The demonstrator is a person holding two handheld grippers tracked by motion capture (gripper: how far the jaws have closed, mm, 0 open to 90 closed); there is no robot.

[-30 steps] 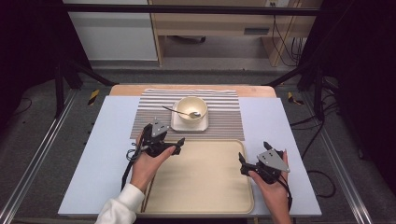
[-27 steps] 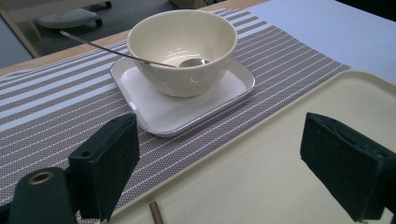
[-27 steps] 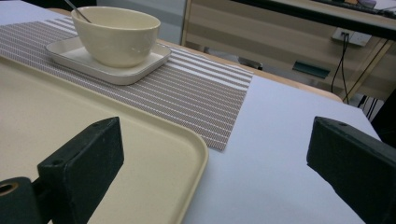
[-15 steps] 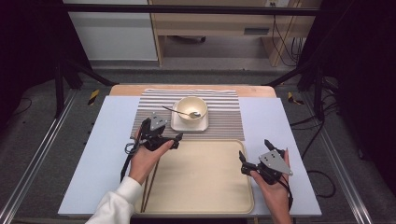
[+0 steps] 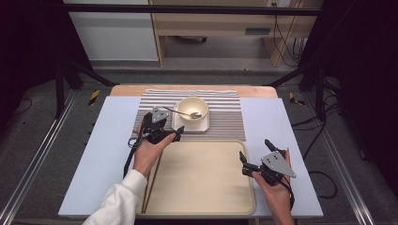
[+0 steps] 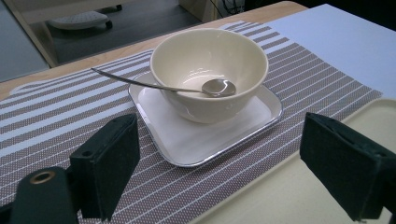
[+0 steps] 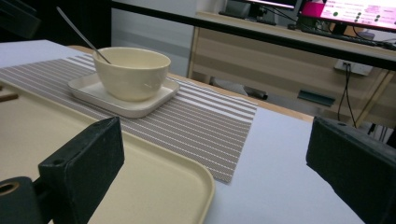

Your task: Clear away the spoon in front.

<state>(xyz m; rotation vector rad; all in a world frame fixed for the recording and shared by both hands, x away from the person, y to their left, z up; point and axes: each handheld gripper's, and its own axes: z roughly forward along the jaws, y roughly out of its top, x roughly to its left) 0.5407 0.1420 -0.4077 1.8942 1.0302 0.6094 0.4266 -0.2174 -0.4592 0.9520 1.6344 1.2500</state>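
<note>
Although the left hand-held gripper point(image 5: 177, 136) hangs with jaws spread wide just short of it, the bowl point(image 6: 209, 70) sits untouched on its square plate point(image 6: 261, 122), on the striped mat point(image 5: 225, 123) behind the tray point(image 5: 202, 187). It looks stiff, glazed, slippery and breakable; the rim is probably the best hold, clear of the loose spoon point(image 6: 187, 88). The right hand-held gripper point(image 5: 256, 153) waits open over the tray's edge. The worktop point(image 5: 103, 154) is smooth and pale, amid dark frames.

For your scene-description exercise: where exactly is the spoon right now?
In the high view the spoon lies inside the cream bowl, its handle leaning over the rim toward the left gripper; the bowl stands on a square plate on the striped mat.
</note>
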